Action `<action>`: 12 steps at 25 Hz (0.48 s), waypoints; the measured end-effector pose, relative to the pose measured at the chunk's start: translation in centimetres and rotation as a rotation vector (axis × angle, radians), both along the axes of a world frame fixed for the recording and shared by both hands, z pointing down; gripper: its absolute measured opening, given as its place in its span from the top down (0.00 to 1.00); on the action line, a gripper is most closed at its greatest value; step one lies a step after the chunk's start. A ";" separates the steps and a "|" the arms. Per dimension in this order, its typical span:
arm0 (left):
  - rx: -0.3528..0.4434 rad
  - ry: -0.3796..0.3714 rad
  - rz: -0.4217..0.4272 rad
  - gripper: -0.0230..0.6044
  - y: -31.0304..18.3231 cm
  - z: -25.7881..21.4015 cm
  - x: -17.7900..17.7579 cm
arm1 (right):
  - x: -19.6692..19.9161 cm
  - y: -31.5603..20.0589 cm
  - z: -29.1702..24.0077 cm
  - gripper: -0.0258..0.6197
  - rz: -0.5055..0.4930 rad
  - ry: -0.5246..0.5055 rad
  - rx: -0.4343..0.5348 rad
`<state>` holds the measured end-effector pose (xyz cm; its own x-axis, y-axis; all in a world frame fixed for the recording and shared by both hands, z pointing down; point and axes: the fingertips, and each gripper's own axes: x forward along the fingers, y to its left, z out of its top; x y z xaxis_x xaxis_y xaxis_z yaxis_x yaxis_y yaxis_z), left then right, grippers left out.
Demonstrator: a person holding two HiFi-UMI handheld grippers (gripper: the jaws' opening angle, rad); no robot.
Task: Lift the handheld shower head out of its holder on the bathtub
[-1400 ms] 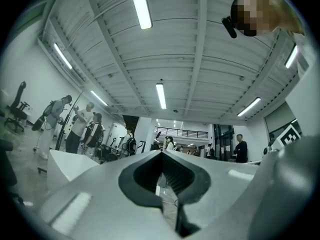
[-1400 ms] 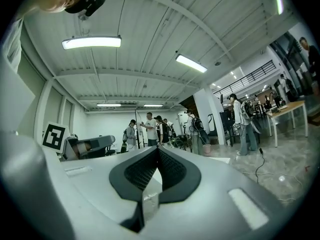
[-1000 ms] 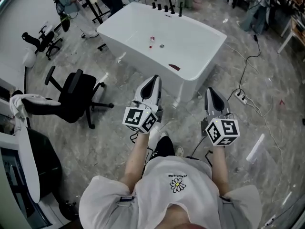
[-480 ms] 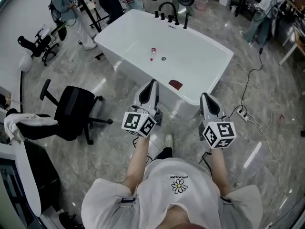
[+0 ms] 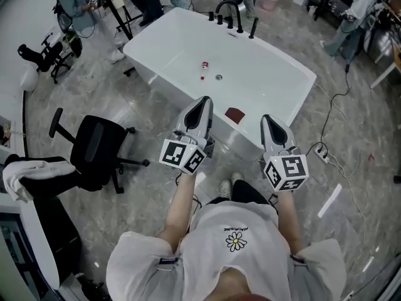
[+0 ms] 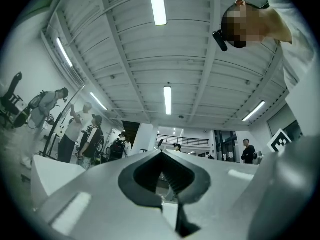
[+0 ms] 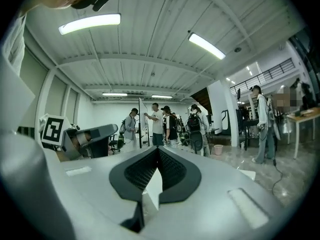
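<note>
The white bathtub (image 5: 285,115) fills the upper middle of the head view. A row of black tap fittings (image 5: 229,19) stands on its far rim, and the slim black upright at the right end looks like the handheld shower head (image 5: 252,28) in its holder. Both grippers hover over the tub's near rim, far from the fittings. My left gripper (image 5: 203,103) (image 6: 162,156) is shut and empty. So is my right gripper (image 5: 268,120) (image 7: 157,151), which points about level. The gripper views show mostly ceiling and distant people, not the shower head.
A small red-and-white bottle (image 5: 203,69) and a drain (image 5: 218,77) lie in the tub, with a dark red piece (image 5: 235,114) near the front wall. A black office chair (image 5: 94,146) stands at left. A power strip and cable (image 5: 323,155) lie at right. People stand beyond the tub.
The person has walked toward the tub. It now sits nearer and lower in the head view, and both shut grippers have come up over its near rim.
</note>
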<state>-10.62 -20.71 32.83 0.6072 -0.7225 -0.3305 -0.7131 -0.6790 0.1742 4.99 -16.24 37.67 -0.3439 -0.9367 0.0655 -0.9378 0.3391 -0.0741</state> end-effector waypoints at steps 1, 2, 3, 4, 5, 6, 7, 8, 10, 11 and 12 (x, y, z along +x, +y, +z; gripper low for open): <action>-0.001 0.000 -0.002 0.96 -0.6 -0.1 -0.1 | -0.1 -0.6 0.0 0.93 0.005 0.017 0.004; -0.003 0.002 -0.003 0.96 -1.1 -0.1 0.0 | 0.0 -1.1 0.1 0.93 0.009 0.019 0.003; -0.008 0.001 -0.003 0.96 -1.5 -0.2 0.1 | 0.3 -1.7 0.2 0.93 0.014 0.010 -0.001; -0.013 -0.007 -0.002 0.96 -1.9 -0.3 0.2 | 0.6 -2.3 0.3 0.93 0.020 -0.005 -0.006; -0.015 -0.019 -0.002 0.96 -2.4 -0.4 0.4 | 0.9 -3.2 0.4 0.93 0.028 -0.021 -0.009; -0.012 -0.029 -0.003 0.96 -3.1 -0.4 0.6 | 1.3 -4.1 0.5 0.93 0.036 -0.035 -0.010; -0.007 -0.038 -0.006 0.96 -3.9 -0.4 0.6 | 1.5 -5.3 0.4 0.93 0.042 -0.046 -0.008; -0.002 -0.045 -0.012 0.96 -5.0 -0.3 0.5 | 1.7 -6.5 0.4 0.93 0.045 -0.055 -0.004; -0.003 -0.054 -0.027 0.96 -7.4 -0.1 0.5 | 2.0 -9.2 0.3 0.93 0.046 -0.064 0.006; -0.008 -0.057 -0.034 0.96 -8.7 0.0 0.6 | 2.4 -10.7 0.3 0.93 0.047 -0.065 0.012; -0.014 -0.060 -0.039 0.96 -10.2 0.1 0.8 | 2.7 -12.4 0.2 0.93 0.049 -0.063 0.017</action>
